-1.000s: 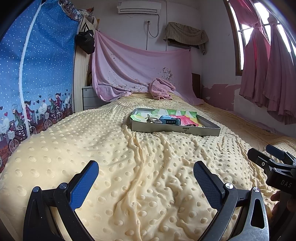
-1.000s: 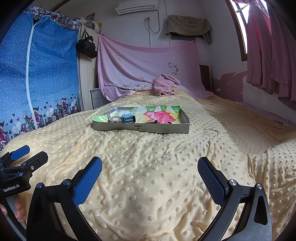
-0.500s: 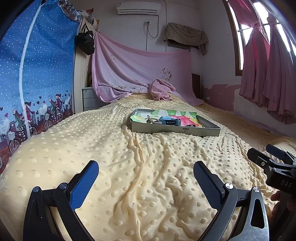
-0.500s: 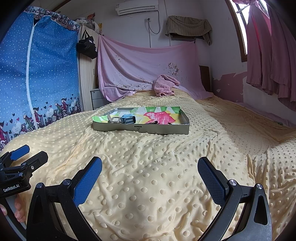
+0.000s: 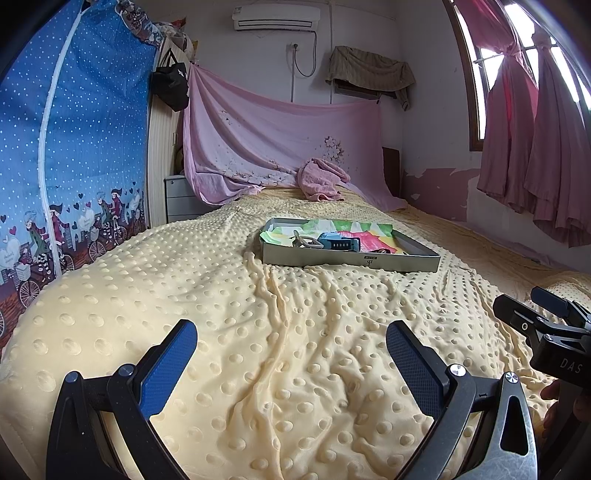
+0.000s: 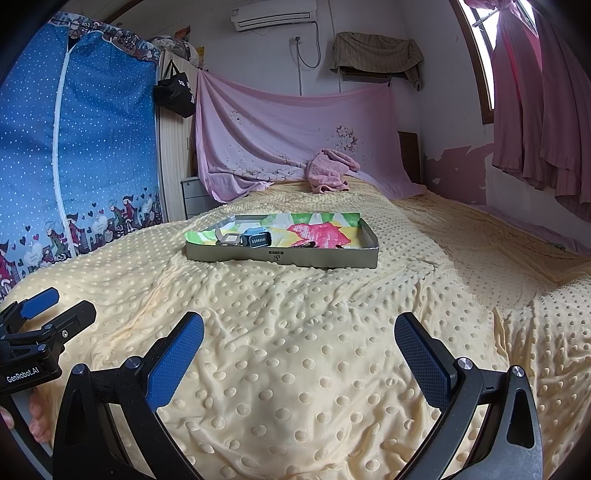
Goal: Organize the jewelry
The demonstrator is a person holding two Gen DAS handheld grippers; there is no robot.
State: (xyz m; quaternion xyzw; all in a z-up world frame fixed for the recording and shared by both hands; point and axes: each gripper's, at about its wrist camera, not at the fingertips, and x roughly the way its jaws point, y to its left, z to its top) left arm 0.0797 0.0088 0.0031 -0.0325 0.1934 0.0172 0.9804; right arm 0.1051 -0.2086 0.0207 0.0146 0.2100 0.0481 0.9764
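Nothing has shifted over the last second; both the left gripper (image 5: 291,350) and right gripper (image 6: 300,341) hover with jaws spread and empty over the bed (image 5: 295,317); the jewelry (image 6: 243,239) lies in the tray (image 6: 280,256), well ahead.

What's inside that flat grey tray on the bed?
The tray holds colourful paper lining, a blue watch, a pale buckle piece and small dark items. The near wall hides anything lower.

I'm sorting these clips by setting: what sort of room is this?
Most likely a bedroom in a home: a bed under a dotted yellow blanket, a zip-up fabric wardrobe, curtains at the window, and a wall air conditioner.
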